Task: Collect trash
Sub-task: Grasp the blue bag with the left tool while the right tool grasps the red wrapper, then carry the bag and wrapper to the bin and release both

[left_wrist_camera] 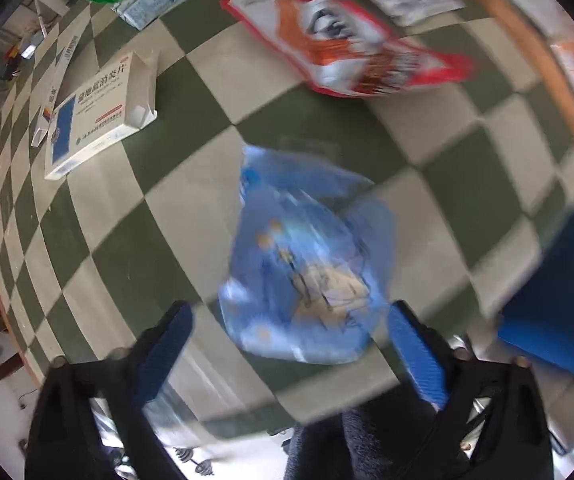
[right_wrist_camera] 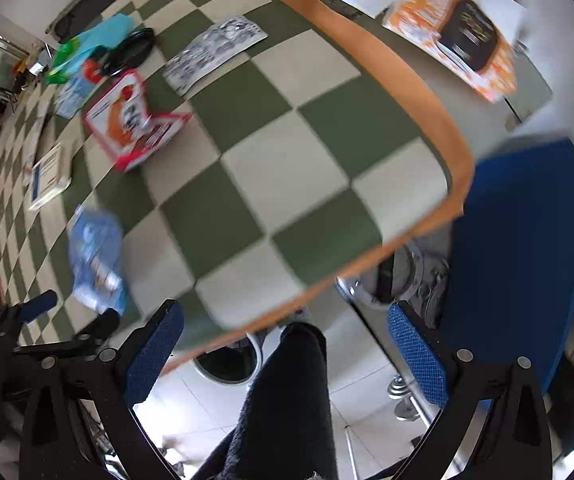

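Though blur smears the blue wrapper [left_wrist_camera: 303,264], left gripper [left_wrist_camera: 291,344] and right gripper [right_wrist_camera: 287,344] gape wide, empty.

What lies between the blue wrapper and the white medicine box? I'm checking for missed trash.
Nothing: only bare checkered cloth separates the blue wrapper from the white medicine box, clearest in the left wrist view.

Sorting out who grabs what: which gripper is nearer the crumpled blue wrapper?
Left. The left gripper is open directly above the blue wrapper; the right gripper hangs open over the table's corner, off to the side.
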Tool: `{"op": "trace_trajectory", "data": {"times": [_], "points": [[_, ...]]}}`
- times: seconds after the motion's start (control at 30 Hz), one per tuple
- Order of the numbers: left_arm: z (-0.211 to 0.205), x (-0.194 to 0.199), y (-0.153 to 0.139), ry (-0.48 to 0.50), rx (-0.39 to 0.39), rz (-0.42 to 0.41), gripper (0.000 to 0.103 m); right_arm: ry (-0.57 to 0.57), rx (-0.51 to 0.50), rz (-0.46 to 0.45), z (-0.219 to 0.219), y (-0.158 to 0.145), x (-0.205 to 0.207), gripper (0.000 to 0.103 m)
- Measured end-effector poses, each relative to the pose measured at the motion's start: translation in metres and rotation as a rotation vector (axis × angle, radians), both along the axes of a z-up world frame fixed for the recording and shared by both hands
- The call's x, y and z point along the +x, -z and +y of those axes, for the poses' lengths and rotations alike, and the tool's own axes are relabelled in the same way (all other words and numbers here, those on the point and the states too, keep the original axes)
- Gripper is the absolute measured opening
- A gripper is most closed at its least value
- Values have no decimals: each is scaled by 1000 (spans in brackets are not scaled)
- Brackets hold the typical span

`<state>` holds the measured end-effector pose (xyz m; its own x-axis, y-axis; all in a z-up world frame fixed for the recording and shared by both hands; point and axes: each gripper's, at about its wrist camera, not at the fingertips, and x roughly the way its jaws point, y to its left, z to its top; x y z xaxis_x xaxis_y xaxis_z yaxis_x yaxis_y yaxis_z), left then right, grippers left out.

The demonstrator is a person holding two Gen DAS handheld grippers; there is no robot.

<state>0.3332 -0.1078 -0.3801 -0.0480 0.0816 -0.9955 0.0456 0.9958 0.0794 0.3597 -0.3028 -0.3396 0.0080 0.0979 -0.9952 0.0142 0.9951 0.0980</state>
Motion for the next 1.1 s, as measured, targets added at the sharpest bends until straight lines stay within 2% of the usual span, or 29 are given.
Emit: {"op": "trace_trajectory", "data": {"times": [0.03, 0.07, 0.17, 0.27, 0.33, 0.4, 0.57, 0.67, 0.7, 0.73, 0.77, 0.87, 0.93, 1.1], "points": [[8, 4, 4, -35, 21, 11, 78, -11, 0, 4, 2, 2, 8, 103], [18, 6, 5, -85, 11, 9, 80, -24, 1, 7, 5, 4, 17, 103], [66, 7, 7, -308, -24, 5, 79, -95, 40, 11, 22, 7, 47, 103], [114, 1, 10, -507, -82, 12, 79, -198, 84, 0, 58, 7, 75, 103], [132, -1, 12, -565, -109, 18, 78, -268, 87, -9, 90, 8, 93, 103], [141, -1, 13, -587, -129, 22, 78, -347, 78, -13, 123, 14, 109, 103], [141, -2, 14, -607, -159, 10, 77, -496, -17, 11, 192, 46, 136, 103], [140, 1, 9, -589, -140, -16, 56, -524, -70, 47, 210, 66, 141, 101], [139, 2, 7, -583, -139, -23, 40, -523, -83, 48, 213, 69, 140, 89], [140, 2, 5, -580, -148, -28, 39, -520, -104, 40, 214, 71, 140, 74], [140, 1, 3, -581, -154, -34, 38, -517, -133, 15, 213, 70, 139, 74], [143, -1, -4, -575, -144, -59, 28, -507, -116, -21, 211, 65, 136, 66], [148, -4, -10, -567, -136, -73, 17, -507, -105, -43, 206, 57, 133, 61], [148, -10, -23, -548, -97, -102, 13, -474, -51, -55, 192, 42, 123, 59]]}}
